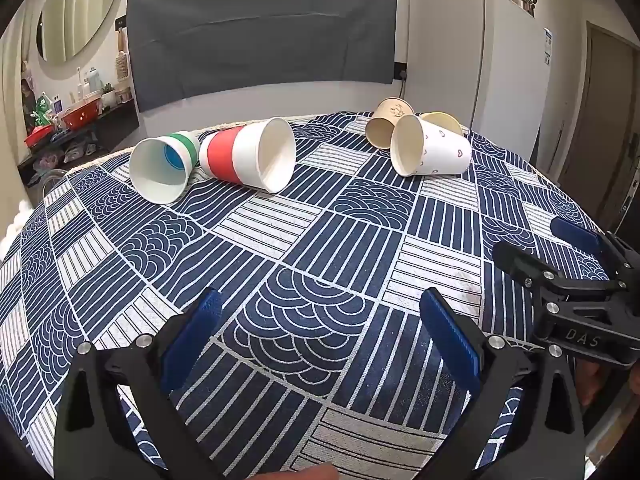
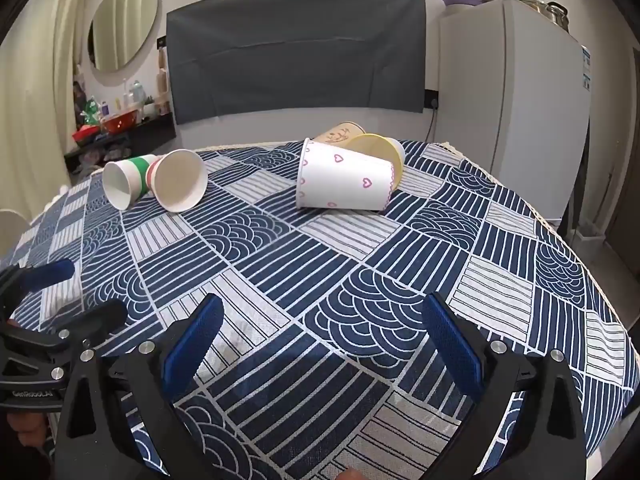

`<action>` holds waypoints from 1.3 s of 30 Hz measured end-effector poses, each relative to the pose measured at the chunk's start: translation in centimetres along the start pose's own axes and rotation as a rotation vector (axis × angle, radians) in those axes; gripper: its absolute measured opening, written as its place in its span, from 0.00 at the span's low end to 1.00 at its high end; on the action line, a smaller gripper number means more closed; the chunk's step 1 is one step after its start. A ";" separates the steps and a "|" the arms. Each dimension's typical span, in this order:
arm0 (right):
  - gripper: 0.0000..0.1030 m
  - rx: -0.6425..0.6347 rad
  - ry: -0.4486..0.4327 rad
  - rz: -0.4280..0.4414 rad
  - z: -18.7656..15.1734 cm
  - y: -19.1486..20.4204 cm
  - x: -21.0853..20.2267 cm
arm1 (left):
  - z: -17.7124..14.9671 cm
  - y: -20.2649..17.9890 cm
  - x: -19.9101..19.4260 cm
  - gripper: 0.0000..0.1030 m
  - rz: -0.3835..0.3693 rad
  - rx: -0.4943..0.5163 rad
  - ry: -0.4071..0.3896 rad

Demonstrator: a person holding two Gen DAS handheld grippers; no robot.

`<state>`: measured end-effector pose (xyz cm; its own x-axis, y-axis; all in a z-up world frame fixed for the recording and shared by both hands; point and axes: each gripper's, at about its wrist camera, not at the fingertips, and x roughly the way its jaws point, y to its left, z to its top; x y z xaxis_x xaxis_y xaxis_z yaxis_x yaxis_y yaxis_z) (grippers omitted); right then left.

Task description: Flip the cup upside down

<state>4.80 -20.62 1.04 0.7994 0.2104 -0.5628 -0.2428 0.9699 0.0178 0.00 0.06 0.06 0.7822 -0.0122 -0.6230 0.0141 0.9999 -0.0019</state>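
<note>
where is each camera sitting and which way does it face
Left wrist: on the left gripper, facing across the blue patterned tablecloth toward the green-banded paper cup and red-banded paper cup; right gripper at right edge.
Right wrist: on the right gripper, facing the heart-print paper cup; left gripper at left edge.
Shared: all cups, grey cloth, fridge.

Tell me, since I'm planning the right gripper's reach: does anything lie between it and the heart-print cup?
Nothing visible does. The right gripper is open over bare tablecloth, and only cloth lies between it and the heart-print cup, which rests on its side. The yellow cup and brown cup lie behind it, not in the path.
</note>
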 end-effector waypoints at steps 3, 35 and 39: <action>0.92 0.000 0.001 -0.001 0.1 -0.1 0.0 | 0.0 0.0 0.0 0.94 -0.007 0.004 -0.001; 0.92 -0.006 0.020 -0.012 0.1 0.1 0.2 | -0.1 -0.2 0.1 0.94 -0.014 0.015 0.002; 0.92 -0.005 0.024 -0.015 0.1 0.1 0.3 | -0.1 -0.2 0.1 0.94 -0.016 0.016 0.002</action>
<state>5.07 -20.46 0.93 0.7894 0.1924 -0.5829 -0.2335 0.9723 0.0048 0.05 -0.19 -0.06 0.7805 -0.0283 -0.6245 0.0367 0.9993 0.0007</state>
